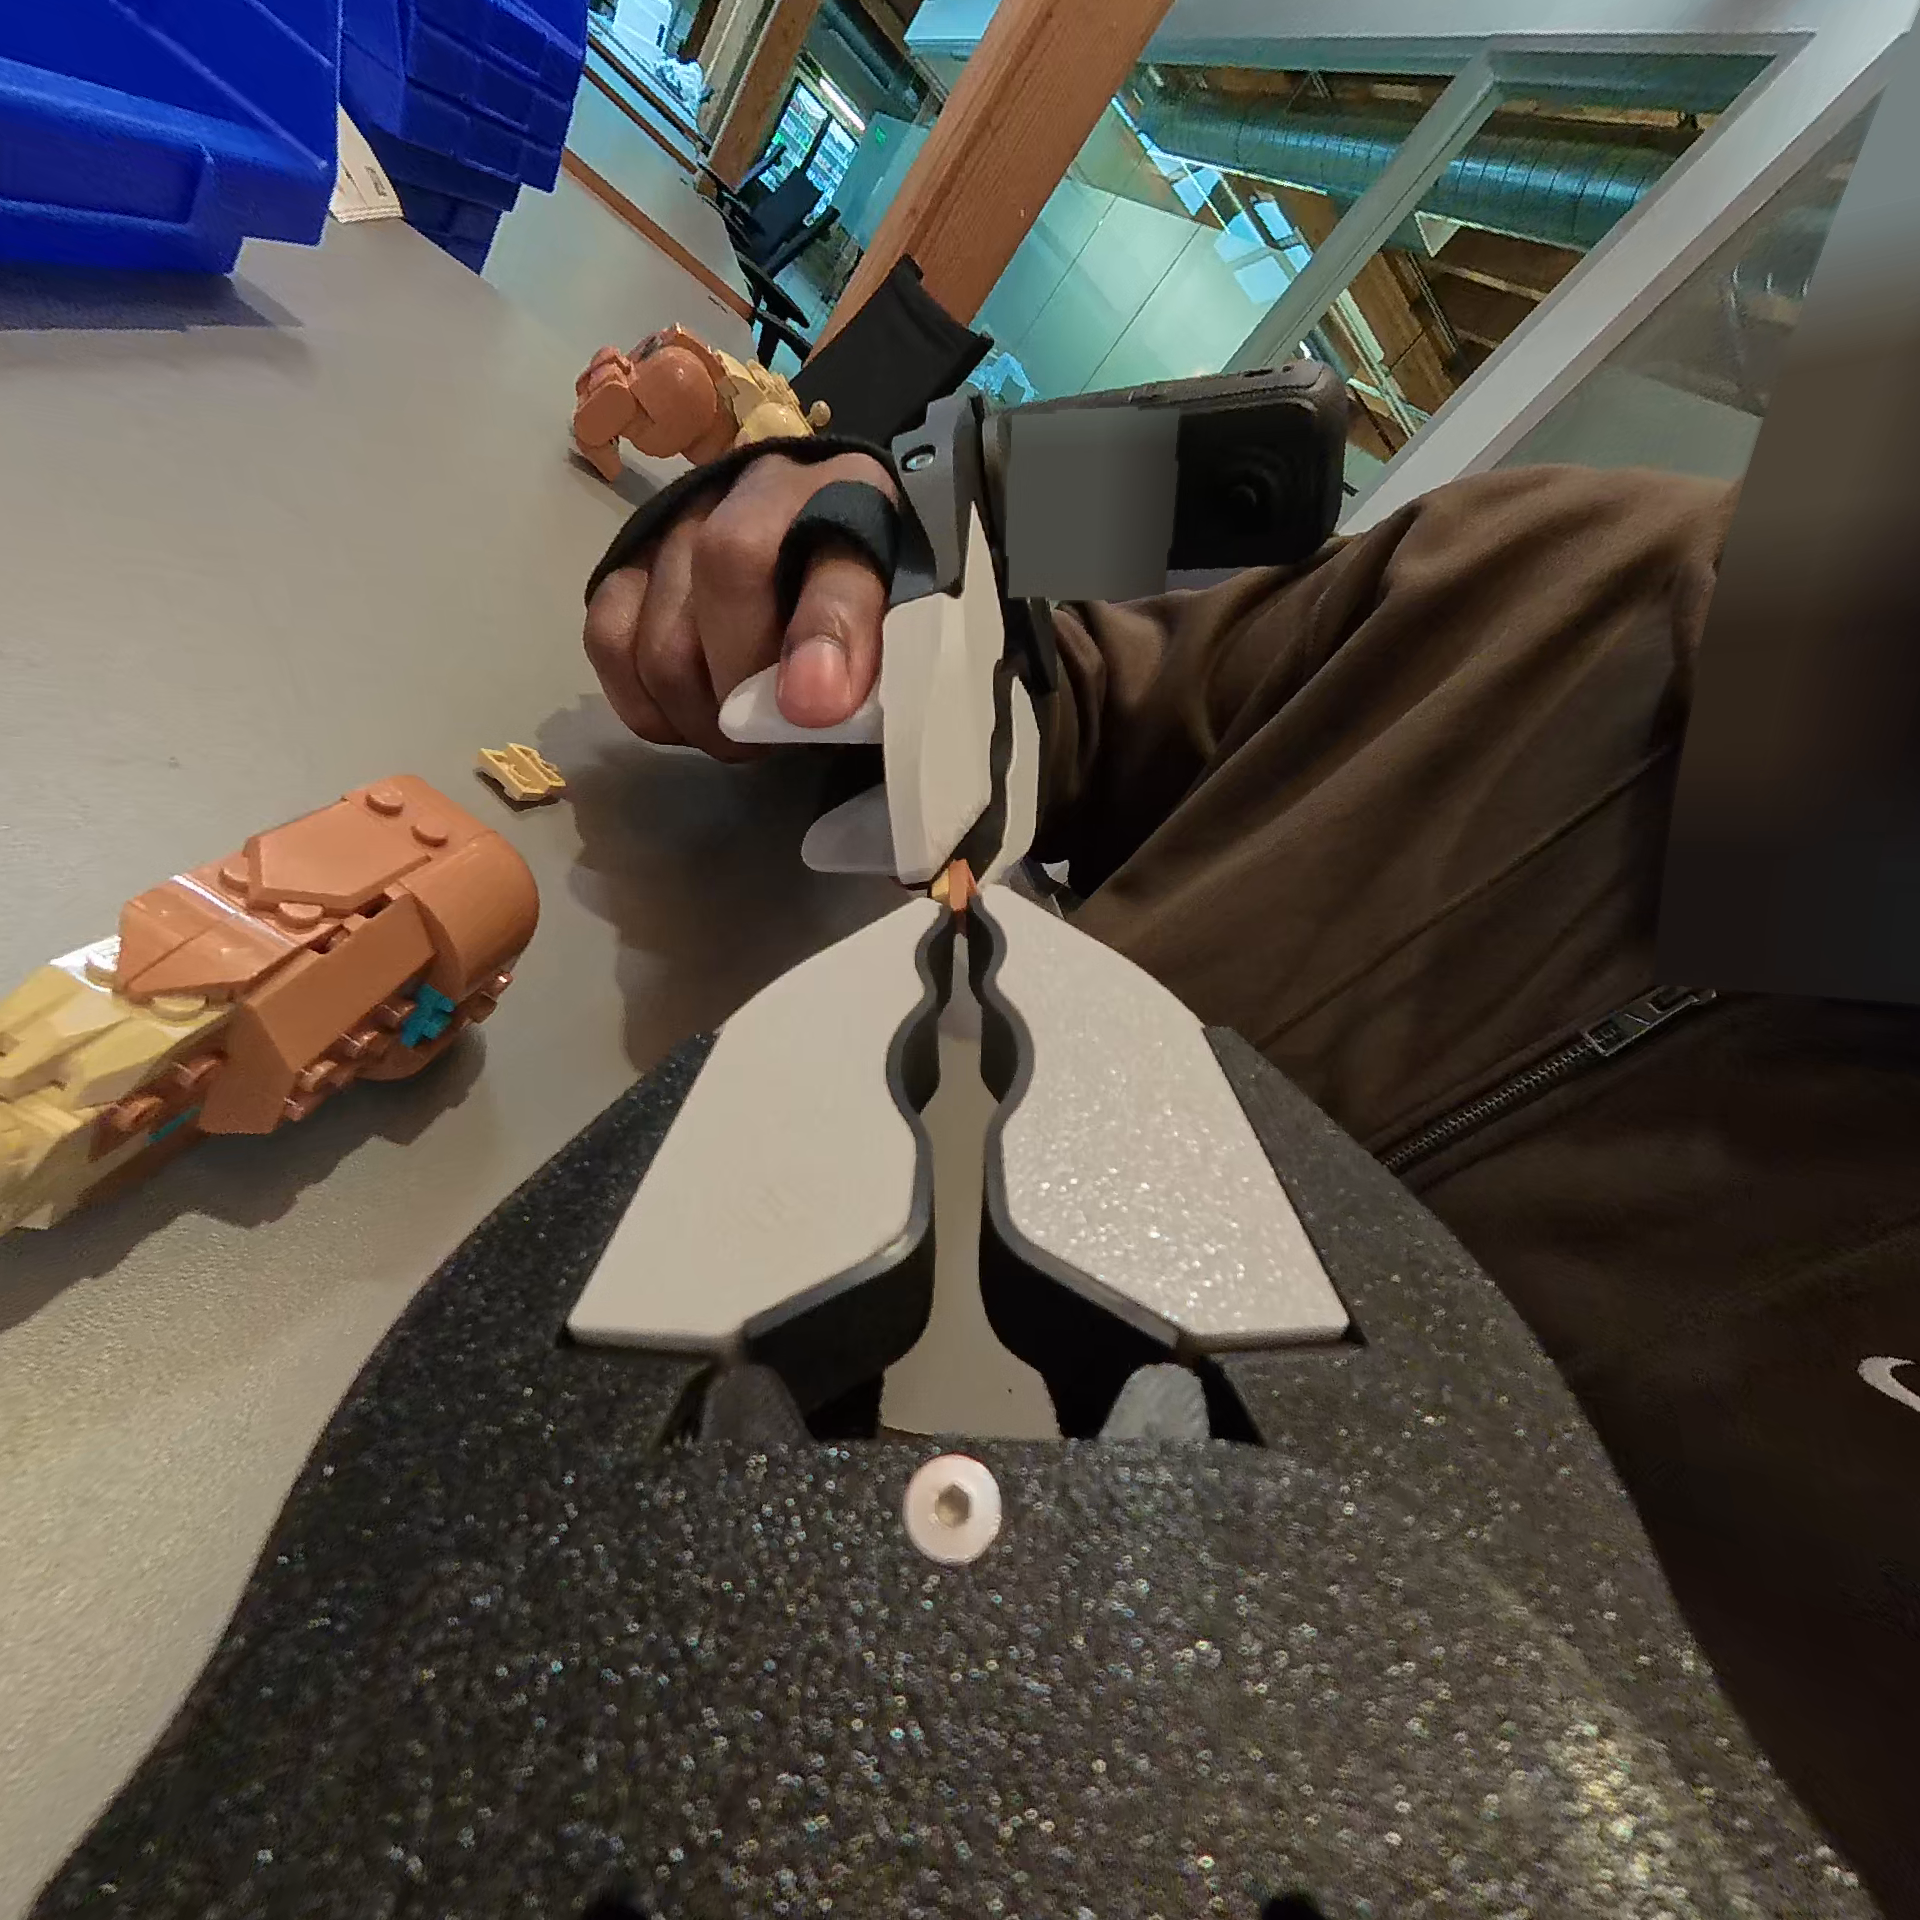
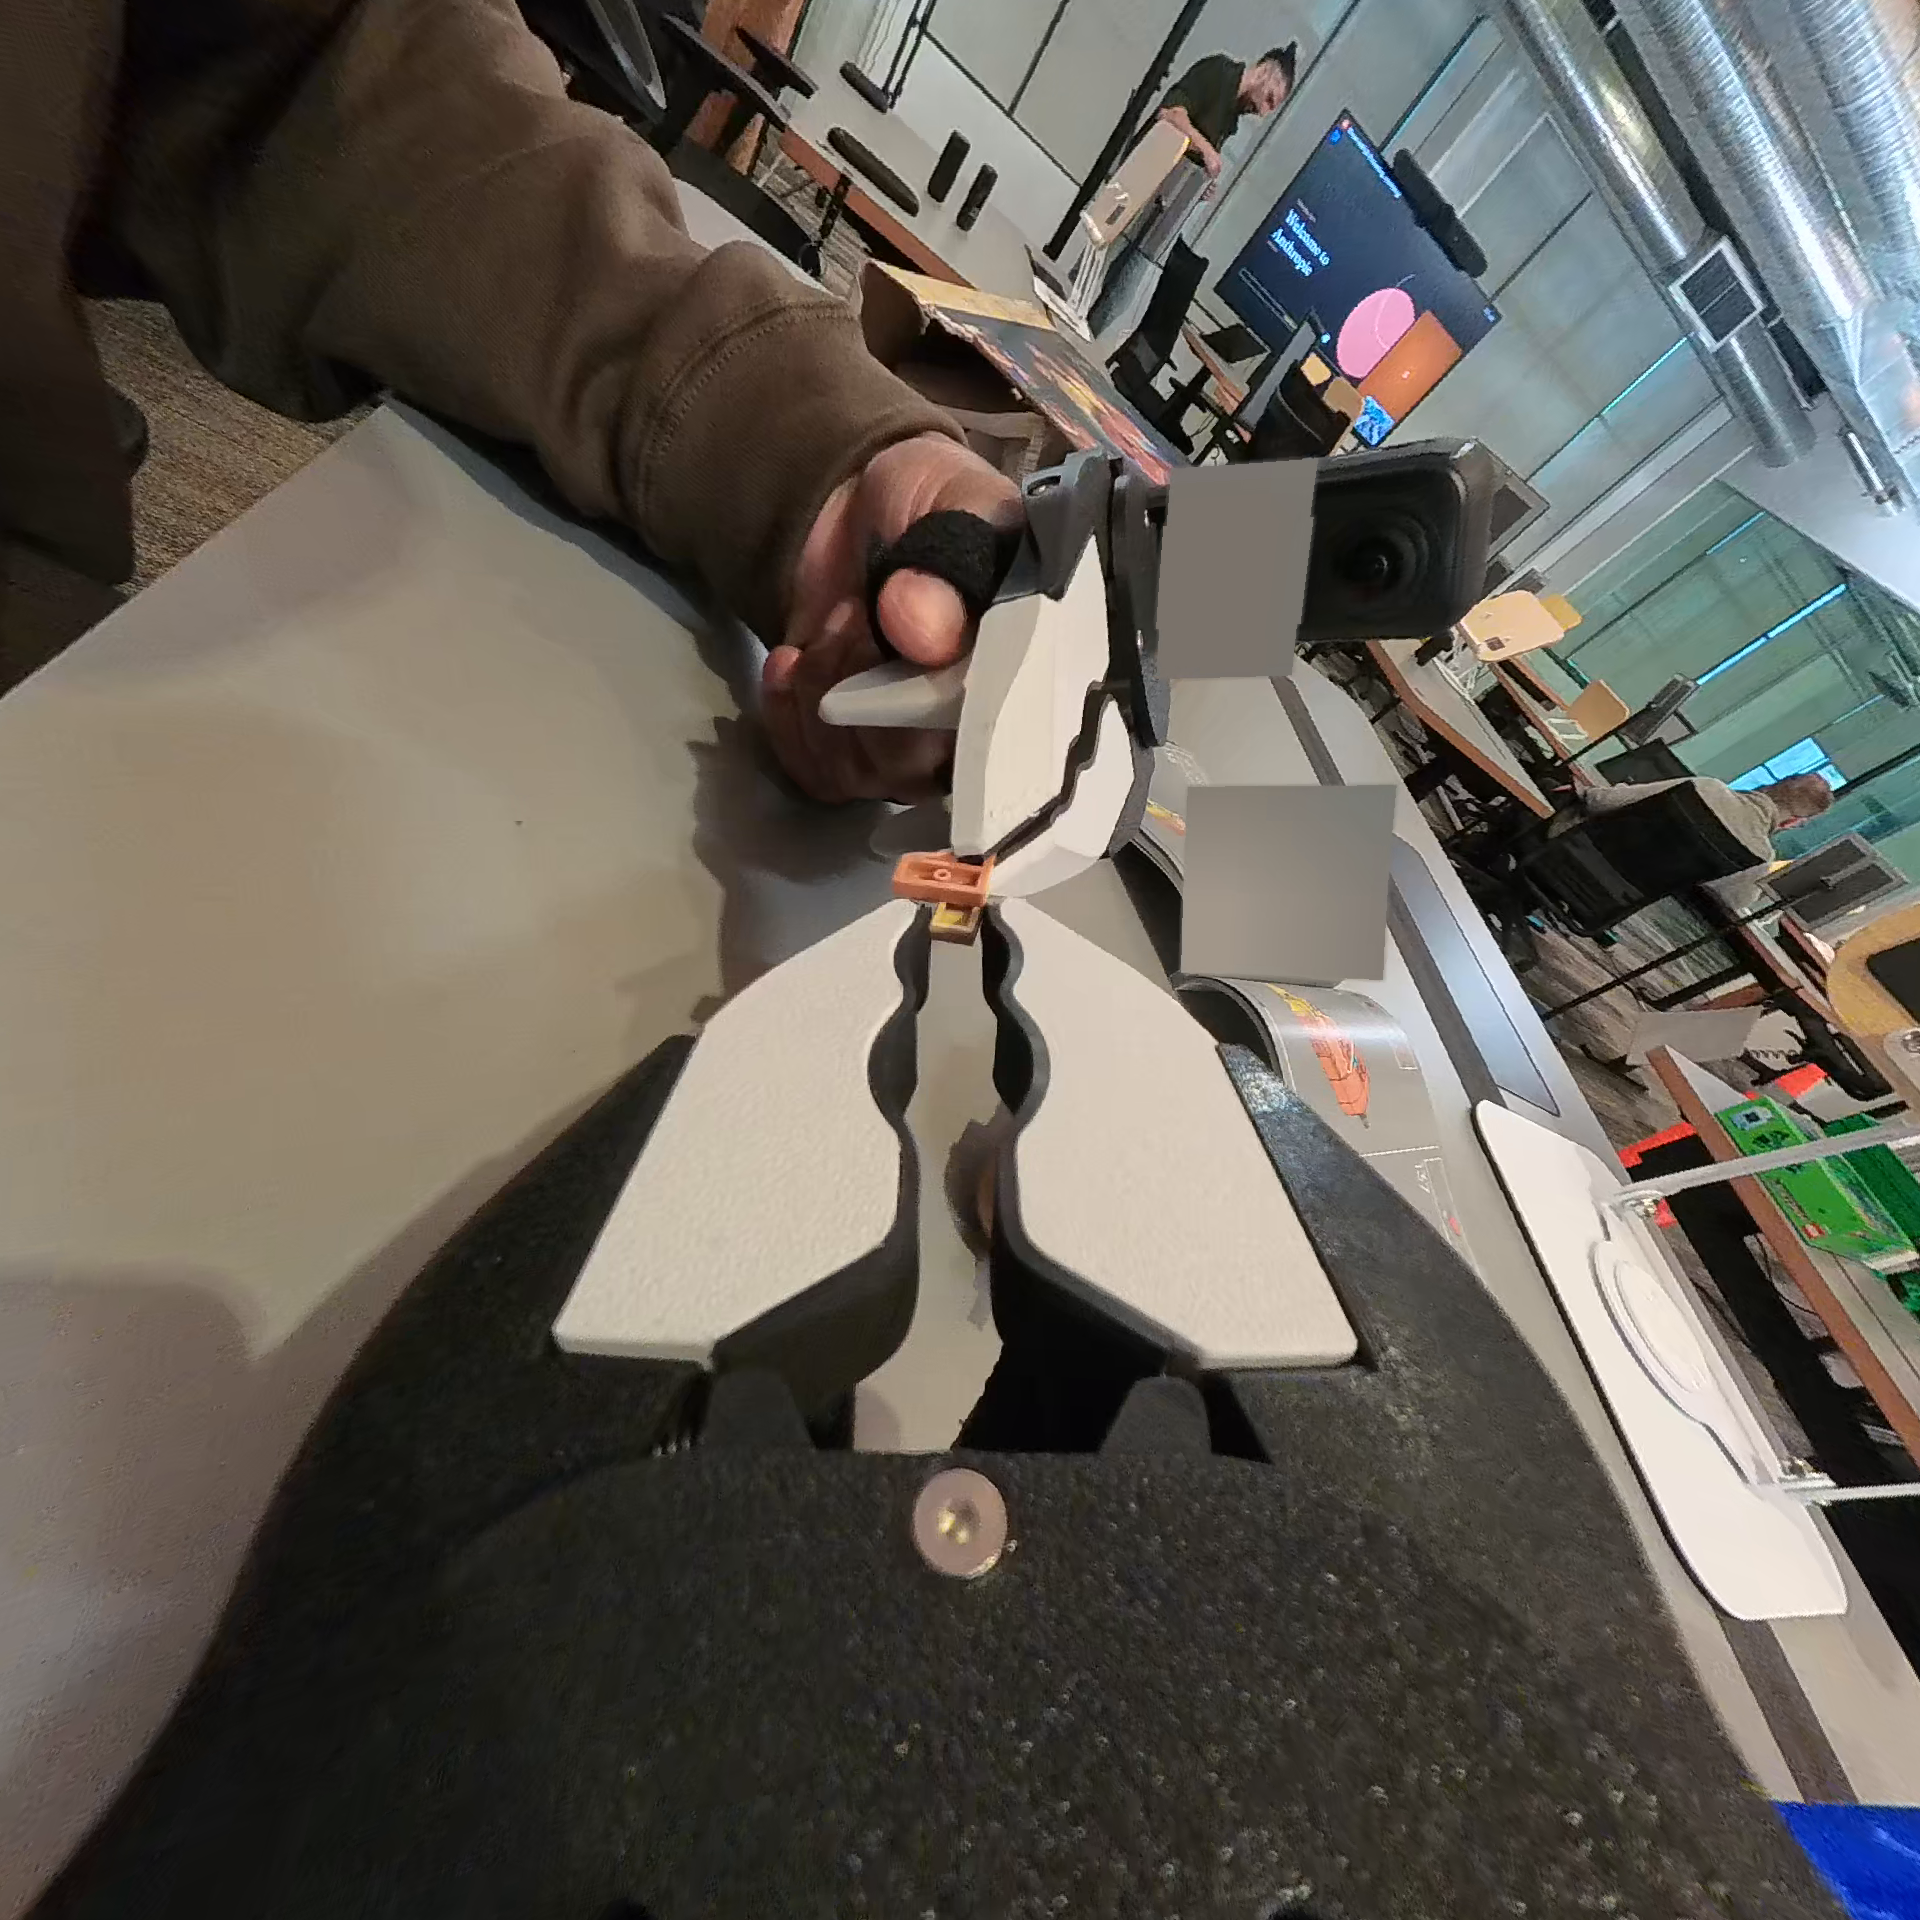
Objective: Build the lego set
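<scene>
Both sets of jaws are pressed nearly together, each pinching a small piece at the tips, w/ the two grippers met nose to nose above the table [image 1: 312,582]. In the right wrist view, the right gripper [image 2: 954,920] is seen nipping a tan piece [image 2: 956,921], while the left gripper [image 2: 987,857] opposite grips one end of an orange plate [image 2: 940,879]; the plate is laid across and touching the tan piece, approx. at right angles. In the left wrist view, the left gripper [image 1: 957,914] shows only a sliver of both pieces between the tips. Risk, as judged: studs not lined up, so a push could skew the plate or pop either piece out, since each is held by a thin edge only. Farther out, a large orange-and-tan assembly [image 1: 270,977], a loose tan part [image 1: 523,771] and a second assembly [image 1: 675,400] are left on the table, w/ blue bins [image 1: 166,135] beyond.
</scene>
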Motion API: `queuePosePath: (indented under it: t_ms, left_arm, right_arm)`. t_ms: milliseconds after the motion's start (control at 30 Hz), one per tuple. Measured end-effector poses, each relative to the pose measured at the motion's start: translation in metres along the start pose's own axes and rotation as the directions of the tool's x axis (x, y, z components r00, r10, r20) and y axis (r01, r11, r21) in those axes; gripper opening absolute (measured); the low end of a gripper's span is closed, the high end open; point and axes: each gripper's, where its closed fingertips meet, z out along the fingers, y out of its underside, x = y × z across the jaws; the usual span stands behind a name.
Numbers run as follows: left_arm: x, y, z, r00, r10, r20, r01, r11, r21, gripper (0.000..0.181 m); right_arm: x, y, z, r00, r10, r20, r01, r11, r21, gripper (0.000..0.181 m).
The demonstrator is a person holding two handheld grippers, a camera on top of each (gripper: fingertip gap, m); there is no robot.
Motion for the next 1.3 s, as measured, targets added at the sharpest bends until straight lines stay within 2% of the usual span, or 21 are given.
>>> queuePosePath:
  t_ms: [567,1300]
  left_arm:
    - [0.002,0.001,0.001,1.000,0.007,-0.008,-0.007,1.000,-0.010,0.002]
    - [0.000,-0.013,-0.004,0.999,0.048,0.012,-0.048,0.995,0.089,0.002]
  right_arm:
    - [-0.002,-0.002,0.000,1.000,0.003,0.013,-0.003,1.000,0.010,0.009]
    - [0.017,-0.005,-0.001,0.982,-0.074,-0.173,0.072,0.997,-0.018,0.008]
